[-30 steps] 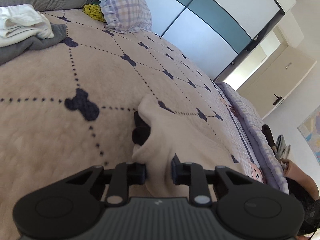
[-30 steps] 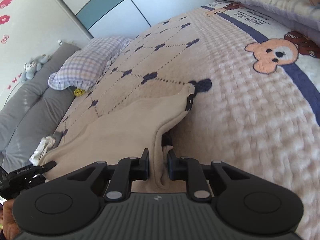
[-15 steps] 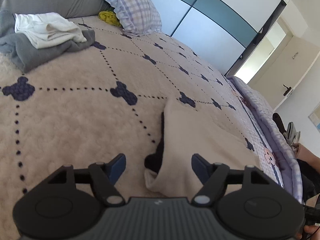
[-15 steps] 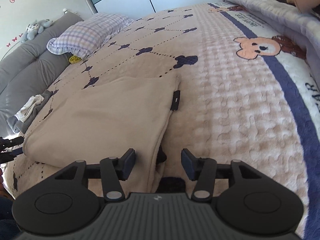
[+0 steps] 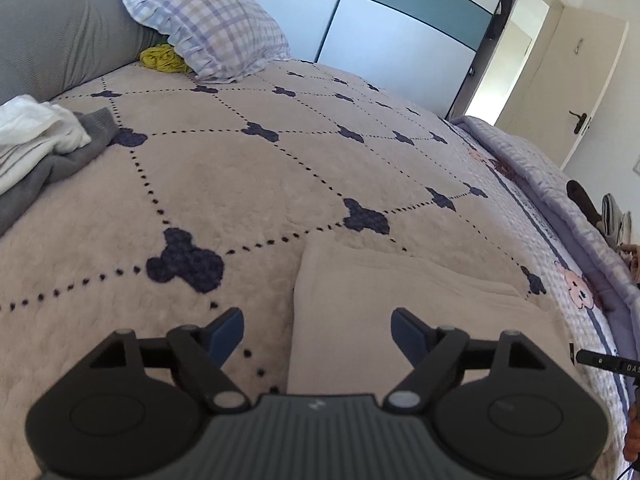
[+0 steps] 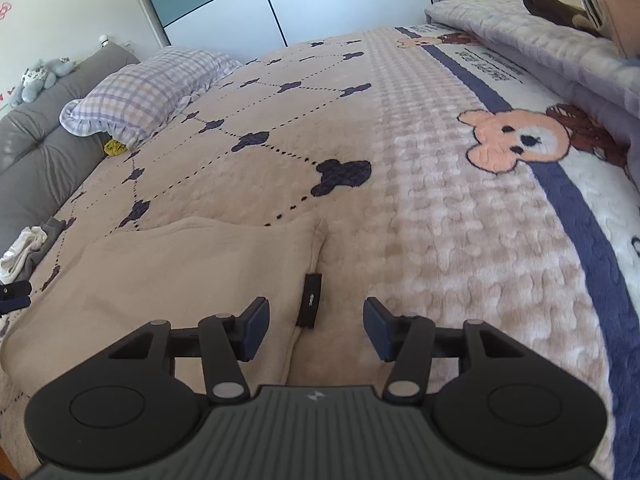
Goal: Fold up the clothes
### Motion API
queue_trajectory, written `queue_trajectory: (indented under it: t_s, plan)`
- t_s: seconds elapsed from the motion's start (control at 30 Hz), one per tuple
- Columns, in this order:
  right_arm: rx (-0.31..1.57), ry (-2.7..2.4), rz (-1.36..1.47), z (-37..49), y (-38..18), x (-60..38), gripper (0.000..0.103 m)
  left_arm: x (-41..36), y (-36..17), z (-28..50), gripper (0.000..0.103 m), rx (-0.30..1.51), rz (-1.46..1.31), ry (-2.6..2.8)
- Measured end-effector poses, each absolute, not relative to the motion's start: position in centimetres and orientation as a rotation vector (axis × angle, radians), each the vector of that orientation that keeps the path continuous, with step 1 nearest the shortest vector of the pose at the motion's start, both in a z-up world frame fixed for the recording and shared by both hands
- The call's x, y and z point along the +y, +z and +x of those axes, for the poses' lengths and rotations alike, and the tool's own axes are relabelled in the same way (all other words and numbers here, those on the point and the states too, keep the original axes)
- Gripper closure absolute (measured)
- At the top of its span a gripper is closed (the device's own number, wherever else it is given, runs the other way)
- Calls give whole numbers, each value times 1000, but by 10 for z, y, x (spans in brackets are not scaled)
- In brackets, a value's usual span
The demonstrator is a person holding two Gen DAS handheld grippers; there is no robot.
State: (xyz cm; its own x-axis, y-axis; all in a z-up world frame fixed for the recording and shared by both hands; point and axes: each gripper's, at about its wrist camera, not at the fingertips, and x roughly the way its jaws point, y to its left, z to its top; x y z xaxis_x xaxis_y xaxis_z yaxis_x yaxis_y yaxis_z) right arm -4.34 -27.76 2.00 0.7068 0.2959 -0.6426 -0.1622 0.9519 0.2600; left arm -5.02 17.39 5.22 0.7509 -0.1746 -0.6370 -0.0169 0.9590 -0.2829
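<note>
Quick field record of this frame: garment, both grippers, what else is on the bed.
garment: beige garment, folded, flat on blanket
label: black tag at its edge
left gripper: open, jaws just opened, nothing gripped
right gripper: open, nothing gripped
other clothes: white and grey pile
pillow: checked pillow by headboard

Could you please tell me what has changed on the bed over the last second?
Both grippers have let go: the left gripper and right gripper, each shut on an edge of the beige garment a second ago, have just been opening and pulled back. The garment now lies flat, folded. The pillow and clothes pile stayed put.
</note>
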Motion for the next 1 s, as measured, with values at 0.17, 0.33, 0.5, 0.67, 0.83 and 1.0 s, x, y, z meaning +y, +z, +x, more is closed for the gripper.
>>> queue_trajectory:
  t_s: [0.17, 0.33, 0.5, 0.67, 0.83, 1.0]
  plan:
    - [740, 253, 76, -11, 18, -261, 49, 162, 45, -23, 22, 761, -228, -96]
    - [748, 250, 31, 7, 7, -251, 86, 157, 29, -14, 56, 796, -201, -75]
    - [713, 237, -49, 7, 10, -238, 96, 166, 29, -22, 85, 753, -246, -72]
    - [648, 200, -41, 7, 24, -240, 96, 178, 40, -34, 93, 709, -332, -44]
    - [662, 182, -45, 19, 26, -239, 97, 182, 42, -32, 95, 706, -328, 3]
    - [716, 163, -58, 31, 8, -235, 96, 200, 29, -25, 87, 755, -409, 6]
